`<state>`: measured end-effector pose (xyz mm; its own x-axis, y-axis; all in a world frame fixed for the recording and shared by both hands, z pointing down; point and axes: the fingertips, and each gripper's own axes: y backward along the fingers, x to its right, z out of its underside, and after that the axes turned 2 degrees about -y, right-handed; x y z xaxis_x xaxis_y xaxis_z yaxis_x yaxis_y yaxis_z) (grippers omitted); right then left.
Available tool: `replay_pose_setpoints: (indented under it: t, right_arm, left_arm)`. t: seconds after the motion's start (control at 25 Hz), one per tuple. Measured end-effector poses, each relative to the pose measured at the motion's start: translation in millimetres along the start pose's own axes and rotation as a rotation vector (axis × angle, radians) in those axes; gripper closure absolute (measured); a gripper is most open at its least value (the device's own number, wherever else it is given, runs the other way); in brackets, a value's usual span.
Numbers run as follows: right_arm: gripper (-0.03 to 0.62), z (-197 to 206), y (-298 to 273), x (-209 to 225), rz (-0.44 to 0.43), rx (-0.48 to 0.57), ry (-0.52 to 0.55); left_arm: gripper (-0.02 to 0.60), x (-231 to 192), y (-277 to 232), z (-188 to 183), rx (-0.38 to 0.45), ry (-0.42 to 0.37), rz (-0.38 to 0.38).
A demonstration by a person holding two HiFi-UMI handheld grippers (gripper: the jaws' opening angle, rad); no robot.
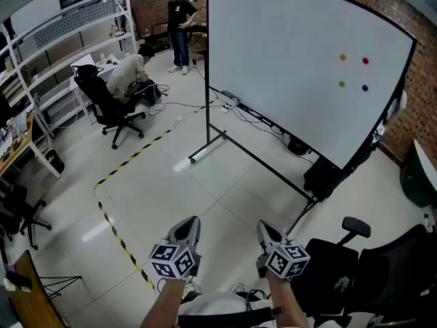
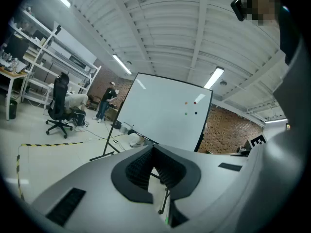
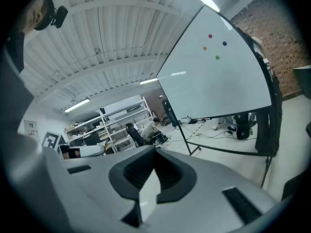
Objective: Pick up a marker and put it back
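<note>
Left gripper (image 1: 190, 224) and right gripper (image 1: 265, 229) each have jaws pressed together, pinching nothing. They sit well apart from the whiteboard (image 1: 287, 80) at 1 o'clock, which bears four coloured dots (image 1: 343, 57) — the marker cannot be made out.

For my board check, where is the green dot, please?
Head view: the green dot sits upper right on the whiteboard, below the orange dot, left of the blue dot.

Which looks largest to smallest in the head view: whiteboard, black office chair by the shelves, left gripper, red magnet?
1. whiteboard, by far
2. black office chair
3. left gripper, close behind; nearness to the camera enlarges it, so that pair is unsure
4. red magnet, a dot
</note>
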<state>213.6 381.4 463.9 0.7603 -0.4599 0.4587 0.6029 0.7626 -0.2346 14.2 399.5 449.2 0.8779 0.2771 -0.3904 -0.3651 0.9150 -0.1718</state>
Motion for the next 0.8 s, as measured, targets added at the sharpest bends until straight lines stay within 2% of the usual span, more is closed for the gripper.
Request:
replay_pose_setpoints:
  t: [0.32,0.48,0.64,0.8]
  right_arm:
    - [0.585,1.1,27.2,51.2,-0.012,0.000,-0.051]
    - [0.585,7.0,36.9,81.7,-0.011,-0.022,-0.067]
    - [0.585,12.2,32.3,100.1,-0.002,-0.029,-0.090]
    - [0.585,6.4,12.0,114.9,0.019,-0.017,-0.098]
  left_arm:
    - [0.588,45.5,-21.2,28.8,-0.031,0.000,-0.005]
    - [0.588,62.5,-26.5,43.1,-0.039,0.003,-0.031]
    - [0.588,61.5,-32.4,48.4,-0.065,-0.006,-0.049]
    - [0.588,41.5,-61.6,44.0,-0.070,0.000,-0.046]
